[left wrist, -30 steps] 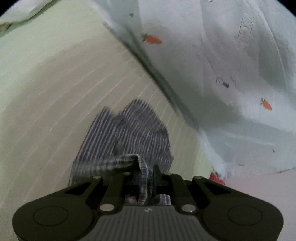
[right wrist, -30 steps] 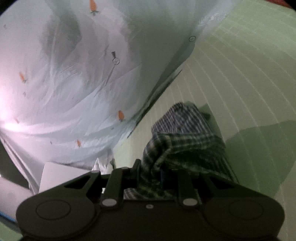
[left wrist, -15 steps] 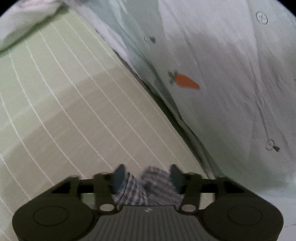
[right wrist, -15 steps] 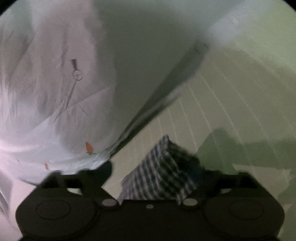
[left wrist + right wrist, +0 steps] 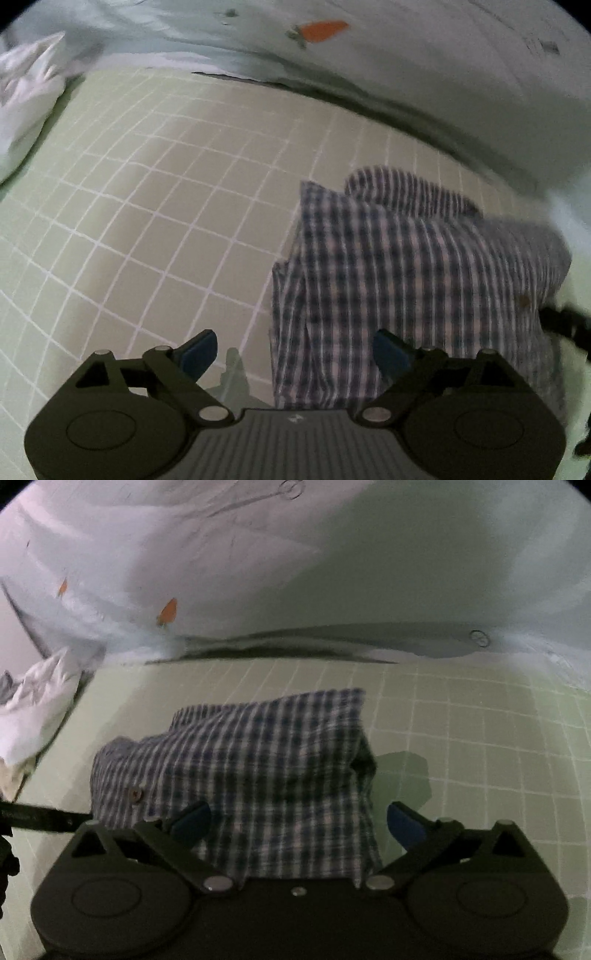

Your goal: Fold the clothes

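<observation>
Both tools have just been opening and have let go of the blue-and-white checked cotton shirt [image 5: 406,280], which a second ago each still pinched. Now the left tool [image 5: 295,350] stands with jaws wide apart over the shirt's left edge, and the right tool [image 5: 299,821] gapes above its right part, no pad pressing cloth. That shirt lies bunched on the pale green, white-gridded bed sheet [image 5: 166,192], near the carrot-printed white quilt [image 5: 332,554].
</observation>
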### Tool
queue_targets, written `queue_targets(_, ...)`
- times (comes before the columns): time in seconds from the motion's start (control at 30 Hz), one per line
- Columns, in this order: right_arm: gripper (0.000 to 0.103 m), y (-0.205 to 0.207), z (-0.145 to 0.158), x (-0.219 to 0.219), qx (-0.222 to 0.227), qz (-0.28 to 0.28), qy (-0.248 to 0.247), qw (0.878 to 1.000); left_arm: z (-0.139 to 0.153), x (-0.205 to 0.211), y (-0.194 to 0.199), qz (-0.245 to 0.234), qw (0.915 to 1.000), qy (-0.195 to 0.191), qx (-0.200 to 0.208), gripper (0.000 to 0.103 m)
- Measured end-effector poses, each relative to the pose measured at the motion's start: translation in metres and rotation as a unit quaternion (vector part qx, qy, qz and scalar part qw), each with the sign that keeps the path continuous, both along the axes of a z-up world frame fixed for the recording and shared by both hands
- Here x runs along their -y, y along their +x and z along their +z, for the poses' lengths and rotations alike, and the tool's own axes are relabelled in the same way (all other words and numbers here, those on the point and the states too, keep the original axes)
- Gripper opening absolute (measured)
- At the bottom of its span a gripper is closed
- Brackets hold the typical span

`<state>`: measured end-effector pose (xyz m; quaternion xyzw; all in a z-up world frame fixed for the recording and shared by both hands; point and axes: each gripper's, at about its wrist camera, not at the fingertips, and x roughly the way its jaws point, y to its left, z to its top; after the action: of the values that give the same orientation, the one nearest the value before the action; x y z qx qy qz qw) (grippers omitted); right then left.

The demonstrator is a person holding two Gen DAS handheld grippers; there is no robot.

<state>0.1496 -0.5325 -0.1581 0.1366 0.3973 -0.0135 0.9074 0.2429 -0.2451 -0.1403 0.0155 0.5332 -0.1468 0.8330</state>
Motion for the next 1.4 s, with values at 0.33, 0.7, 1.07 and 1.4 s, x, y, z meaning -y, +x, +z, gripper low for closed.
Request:
queue_targets(0.33, 0.103, 0.034, -0.028, 0.009, -0.025, 0.021, 0.032, 0.999, -0.020, 0.020, 0.021, -0.029, 0.9992, 0.028, -0.003, 0.096)
queue_targets(0.7, 0.103, 0.056, -0.047, 0.007, -0.024, 0.050, 0.034, 0.998, -0.035, 0.029, 0.034, -0.045, 0.9982, 0.040, -0.006, 0.101)
queue_targets(1.07, 0.103, 0.069, -0.049, 0.003, -0.014, 0.051, 0.034, 0.998, -0.042, 0.032, 0.038, -0.050, 0.9975, 0.046, 0.018, 0.103)
queue_targets(1.4, 0.102, 0.073, -0.047, -0.009, -0.023, 0.039, 0.056, 0.997, -0.044, 0.033, 0.032, -0.047, 0.9975, 0.034, 0.041, 0.100)
